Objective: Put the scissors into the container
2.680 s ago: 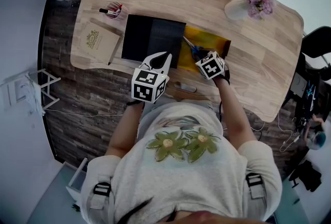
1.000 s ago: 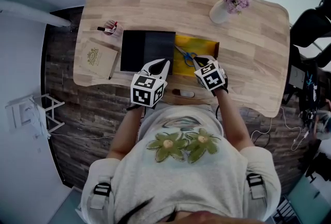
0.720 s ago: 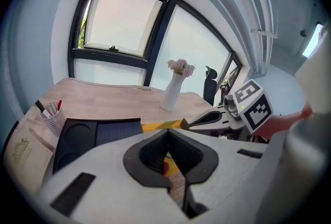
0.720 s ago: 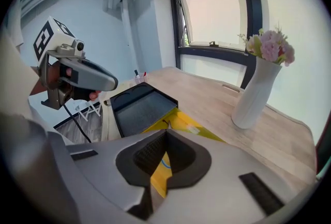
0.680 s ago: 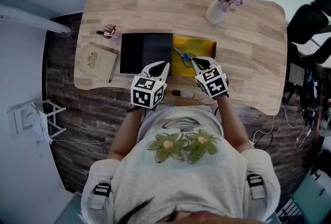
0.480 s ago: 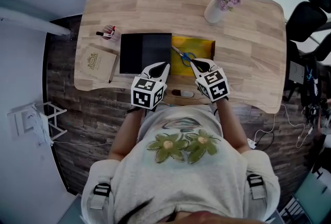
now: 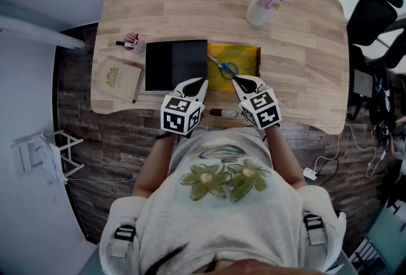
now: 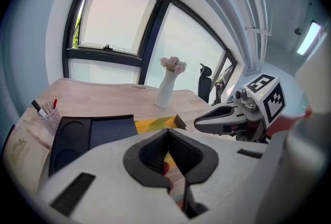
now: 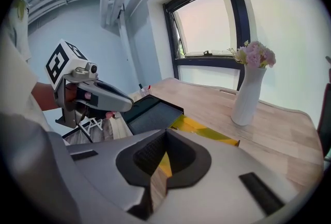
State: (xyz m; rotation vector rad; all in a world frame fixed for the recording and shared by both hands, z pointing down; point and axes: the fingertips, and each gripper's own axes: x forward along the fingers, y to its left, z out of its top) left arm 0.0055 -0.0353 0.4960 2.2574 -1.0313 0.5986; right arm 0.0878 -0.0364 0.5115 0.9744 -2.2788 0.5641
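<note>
"On the desk [image 7: 306, 70], entry check: where are the scissors [image 7: 223, 67]?"

"Lying flat in the yellow container [image 7: 248, 58], blades toward the black tray [image 7: 176, 64] just beside it, blue handles toward the container's middle. Task reads as done (a judgement, from how they lie)."

"Tongs?"

"Left gripper [image 7: 198, 83]: jaws together with nothing between them, hovering at the black tray's near edge. Right gripper [image 7: 238, 80]: jaws likewise together and empty, at the yellow container's near edge, clear of the scissors."

"Handling notes, should they need shifting?"

"Expect light and stiff. The steel blades are thin and smooth, so likely to slip, and hard to get under while flat. Best hold is across the plastic handle loops or at the pivot, not the tips."

"Change against the frame 2.7 s back?"

"Then the right gripper reached in over the container, tips at the handles. Now it has drawn back toward the person, leaving a gap. The scissors keep much the same spot and angle. Left gripper: no real change. Vase [image 7: 257, 12], pen cup [image 7: 131, 43] and notebook [image 7: 117, 77] are unmoved; only the head camera shifted."
</note>
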